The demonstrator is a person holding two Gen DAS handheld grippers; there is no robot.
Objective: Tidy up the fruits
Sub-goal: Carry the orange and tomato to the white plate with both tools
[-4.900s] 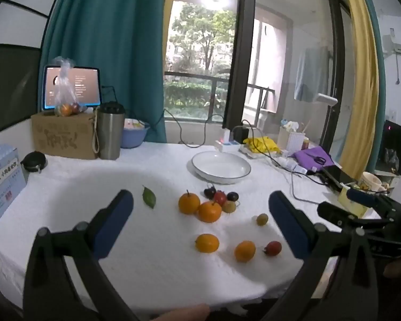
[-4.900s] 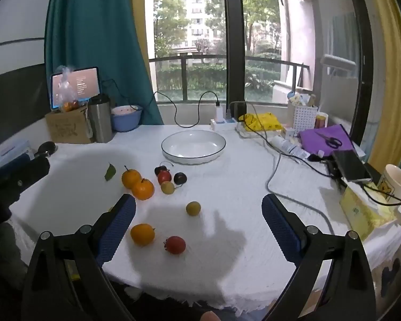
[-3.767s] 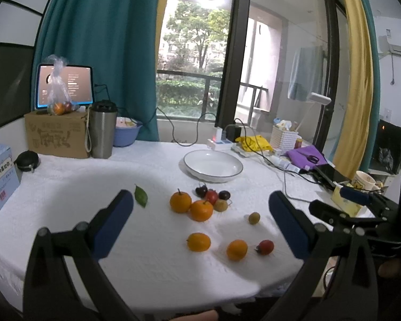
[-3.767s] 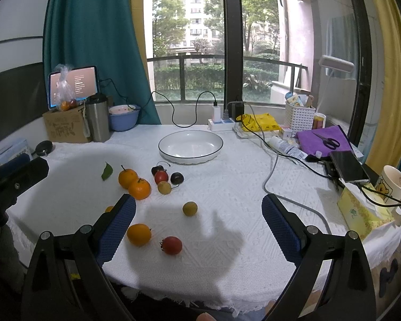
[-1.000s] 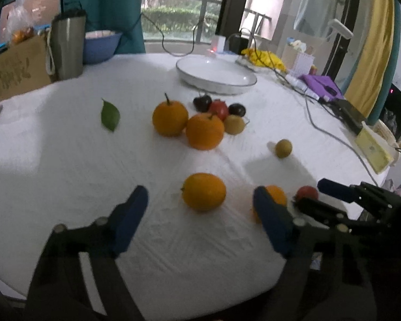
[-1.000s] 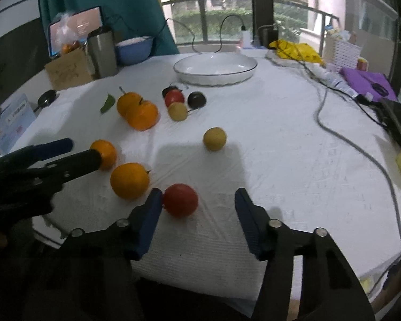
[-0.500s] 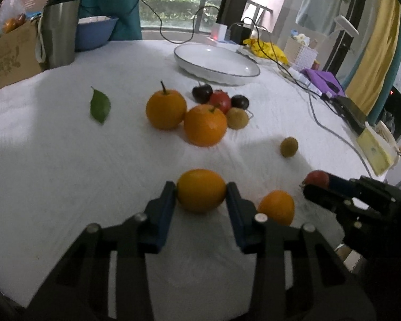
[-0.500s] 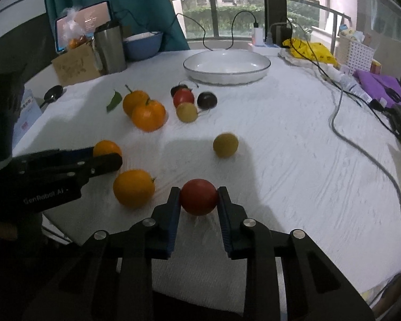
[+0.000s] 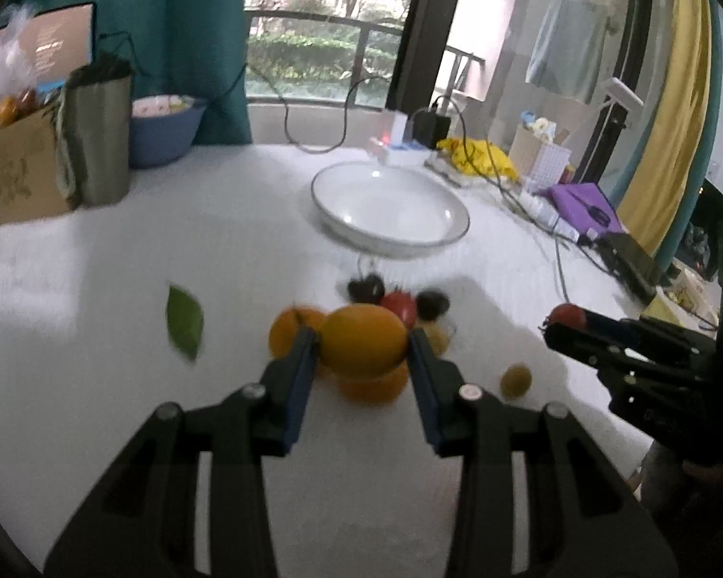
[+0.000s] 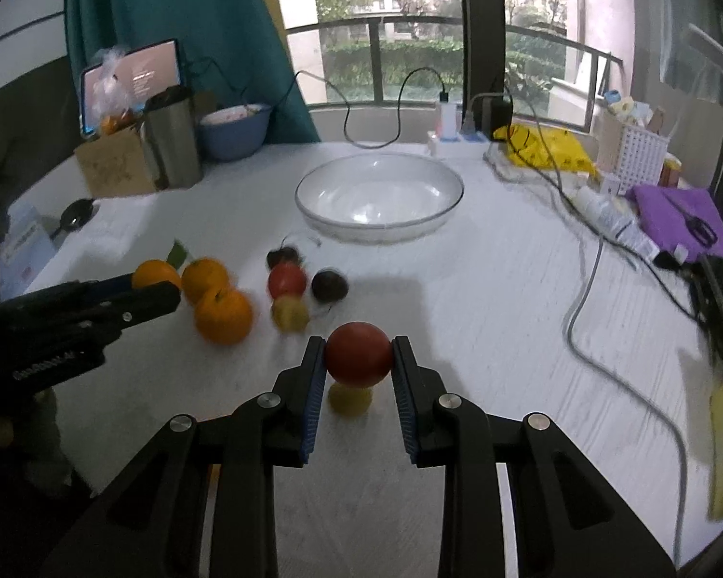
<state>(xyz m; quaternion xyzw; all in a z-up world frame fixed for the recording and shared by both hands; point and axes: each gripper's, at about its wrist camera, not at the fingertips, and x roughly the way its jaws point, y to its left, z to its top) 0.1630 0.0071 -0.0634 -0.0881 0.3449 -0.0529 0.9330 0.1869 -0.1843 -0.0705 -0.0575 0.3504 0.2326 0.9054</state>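
On the far left, behind the white table (image 10: 482, 318), the steel tumbler (image 10: 173, 137) and blue bowl (image 10: 234, 131) stood well away from the work. Your left gripper (image 9: 364, 354) had its fingers closed narrowly on an orange (image 9: 363, 339), squeezing it at its widest girth, likely so that the round fruit could not roll out. It seemed to be held above the cloth, over the near cluster: two more oranges (image 10: 222, 315) touching, and just right of them a red fruit (image 10: 287, 279), two dark plums (image 10: 329, 285) and a yellowish one (image 10: 289, 313). A green leaf (image 9: 184, 320) lay left of that cluster. Your right gripper (image 10: 357, 361) clamped a red tomato-like fruit (image 10: 358, 354) the same way, across its middle, with a small yellow fruit (image 10: 349, 400) on the cloth just below it. Both grippers faced the empty white plate (image 10: 378, 229) at the far centre, which I judge to be where you meant the fruit to go. On the right, cables (image 10: 583, 298) trailed across the table, well apart from the plate.
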